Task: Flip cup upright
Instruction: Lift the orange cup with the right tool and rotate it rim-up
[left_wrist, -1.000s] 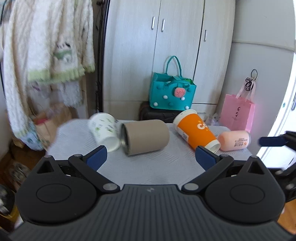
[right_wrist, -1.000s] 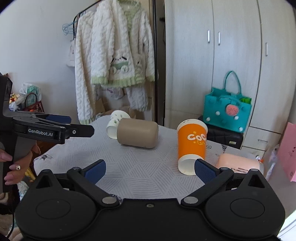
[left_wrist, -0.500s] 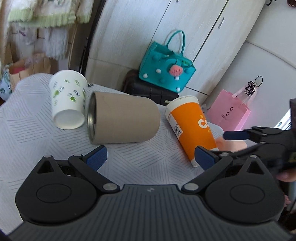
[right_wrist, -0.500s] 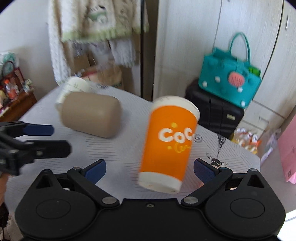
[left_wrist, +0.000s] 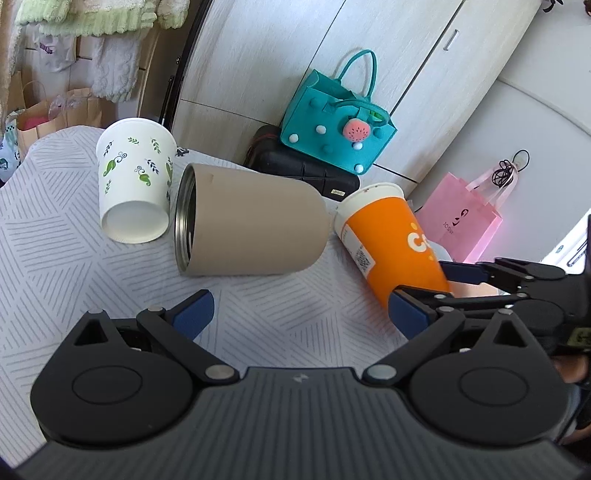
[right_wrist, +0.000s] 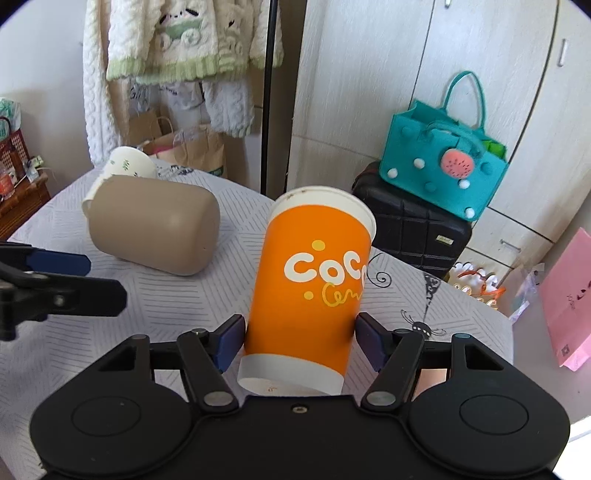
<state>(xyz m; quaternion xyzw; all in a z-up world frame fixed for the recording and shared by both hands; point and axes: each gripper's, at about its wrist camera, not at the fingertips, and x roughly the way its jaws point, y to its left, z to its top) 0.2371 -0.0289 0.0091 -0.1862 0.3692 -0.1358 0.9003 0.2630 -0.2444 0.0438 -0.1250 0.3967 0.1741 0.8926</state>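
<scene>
Wardrobe (right_wrist: 461, 55) fills the back wall; a cream knitted cardigan (right_wrist: 177, 40) hangs to its left.

Tabletop (left_wrist: 55, 266) carries a white cloth with hatched grey pattern.

Black case (right_wrist: 410, 225) stands beyond the tabletop's far edge, with a teal felt bag (right_wrist: 439, 162) sitting on top of it. Pink paper bag (left_wrist: 461, 218) leans by the wall, right of the case.

Tan tumbler (left_wrist: 251, 225) lies on its side near mid-tabletop, steel-lined mouth facing left in the left wrist view.

Orange cup (right_wrist: 314, 291), printed "CoCo", stands on the tabletop with its white-banded narrow end toward the right camera and its wide rim farther away; in the left wrist view it sits just right of the tumbler's rounded base, leaning.

White cup with green leaf print (left_wrist: 135, 184) is just left of the tumbler's mouth, wide end away from the camera; whether they touch, cannot tell.

Right claw (right_wrist: 301, 341): blue pads pressed against both sides of the orange cup near its lower band, pinching it.

Left claw (left_wrist: 299, 314): spread wide, nothing between the pads, hovering over the cloth in front of the tumbler.
</scene>
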